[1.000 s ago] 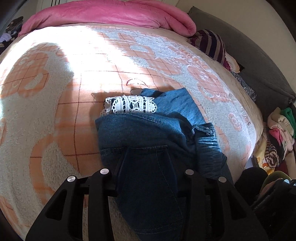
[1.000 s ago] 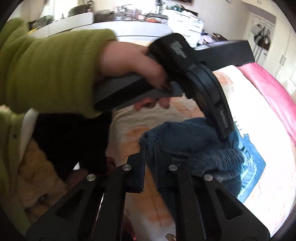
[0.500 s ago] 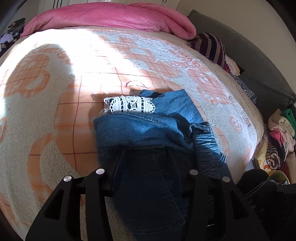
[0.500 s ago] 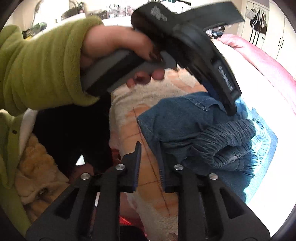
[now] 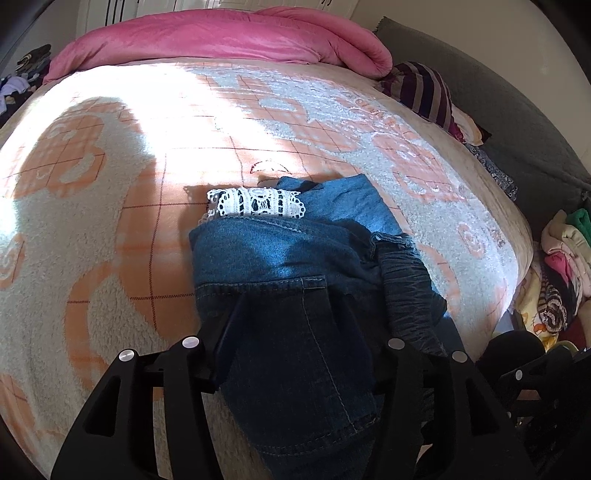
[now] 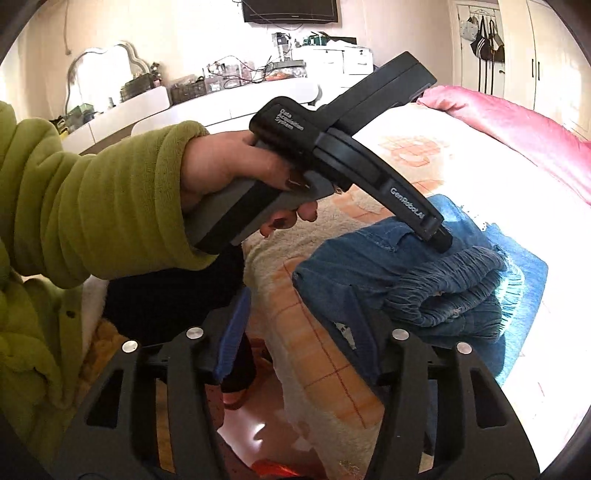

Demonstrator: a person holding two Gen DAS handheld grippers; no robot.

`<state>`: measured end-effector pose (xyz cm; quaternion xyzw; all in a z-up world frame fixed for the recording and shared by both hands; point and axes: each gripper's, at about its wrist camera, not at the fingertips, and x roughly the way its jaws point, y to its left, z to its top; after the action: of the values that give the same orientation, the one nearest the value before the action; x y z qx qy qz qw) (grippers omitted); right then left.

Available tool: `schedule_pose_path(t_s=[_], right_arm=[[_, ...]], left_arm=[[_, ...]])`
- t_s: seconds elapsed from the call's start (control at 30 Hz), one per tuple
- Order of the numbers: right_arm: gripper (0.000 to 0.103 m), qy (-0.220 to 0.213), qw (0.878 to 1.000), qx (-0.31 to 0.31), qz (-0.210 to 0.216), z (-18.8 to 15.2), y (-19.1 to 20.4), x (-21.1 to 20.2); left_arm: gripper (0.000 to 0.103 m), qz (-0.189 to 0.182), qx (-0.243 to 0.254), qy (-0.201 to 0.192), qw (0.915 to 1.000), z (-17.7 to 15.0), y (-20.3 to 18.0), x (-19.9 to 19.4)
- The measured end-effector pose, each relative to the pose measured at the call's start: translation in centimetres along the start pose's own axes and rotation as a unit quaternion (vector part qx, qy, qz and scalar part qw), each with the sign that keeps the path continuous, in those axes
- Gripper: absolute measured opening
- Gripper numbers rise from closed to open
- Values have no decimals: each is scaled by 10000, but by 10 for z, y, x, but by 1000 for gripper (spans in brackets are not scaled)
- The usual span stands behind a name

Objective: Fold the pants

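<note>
Blue denim pants [image 5: 295,295] with white lace trim [image 5: 255,203] on an orange-and-cream checked blanket [image 5: 110,229]; pink duvet [image 5: 221,37].

Two wrist fisheyes, both sitting close over the near edge of the bed [image 5: 110,221].
Left wrist view is looking steeply down along its own fingers, up the bed toward the pink duvet [image 5: 221,37]; right wrist view is facing across the bed from the side toward the dresser [image 6: 221,99] and wall TV [image 6: 290,9]. Both are sharing the folded jeans [image 5: 295,295] [image 6: 369,266], the orange-checked blanket and the duvet [image 6: 517,129]; the right view is also catching the left gripper [image 6: 439,240].
</note>
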<state>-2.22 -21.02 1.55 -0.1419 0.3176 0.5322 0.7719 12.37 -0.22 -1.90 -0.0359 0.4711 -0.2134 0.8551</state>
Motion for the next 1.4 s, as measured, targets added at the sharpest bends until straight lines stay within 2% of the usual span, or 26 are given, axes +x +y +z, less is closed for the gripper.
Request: schedule_pose_path(t_s=[0.1,0.17,0.3,0.4,0.5,0.53,0.6,0.8,0.93,0.97,1.07,1.2,1.3,1.4], right_arm=[[52,-48,10000,7,3,2,1,-3],[57,-95,9999,57,-15,1,1,-3],[62,-224,9996,151,-51,0,0,-7],[68,-370,9990,254,-90,0,-2,-15],[72,-531,9976,413,-137,1,-8,-24],[73,-584,9970,468,-181,2,-11,-27],[76,-654,9963,493,-276,2,-12,-31],[84,-965,9896,717,-786,7,-28,-55],[85,-1022,9826,946,-1230,10,-43,-64],[86,-989,9795,1022,-1424,12,-49,-66],[86,-948,9717,1178,-1814,22,-67,-71],[86,-873,9509,1617,-2489,36,-99,-79],[86,-971,9387,1949,-2673,31,-117,-78],[86,-799,9333,2231,-2700,15,-129,-64]], left_arm=[[53,38,1,-34,10000,-1,-1,-5],[60,108,33,-95,9999,-1,-2,-10],[63,225,69,-274,9993,-1,-4,-25],[71,289,79,-380,9988,-1,-5,-34],[72,318,79,-483,9983,-1,-6,-43],[72,327,81,-520,9981,-1,-6,-46],[83,439,126,-623,9970,-2,-10,-52],[84,560,259,-778,9951,-4,-16,-69],[86,567,273,-841,9945,-6,-17,-77],[97,596,275,-854,9942,-6,-17,-79],[98,610,289,-898,9937,-7,-17,-81],[98,644,170,-917,9936,-11,-12,-82],[98,648,24,-886,9939,-14,-5,-79],[98,664,-48,-823,9944,-17,0,-73]])
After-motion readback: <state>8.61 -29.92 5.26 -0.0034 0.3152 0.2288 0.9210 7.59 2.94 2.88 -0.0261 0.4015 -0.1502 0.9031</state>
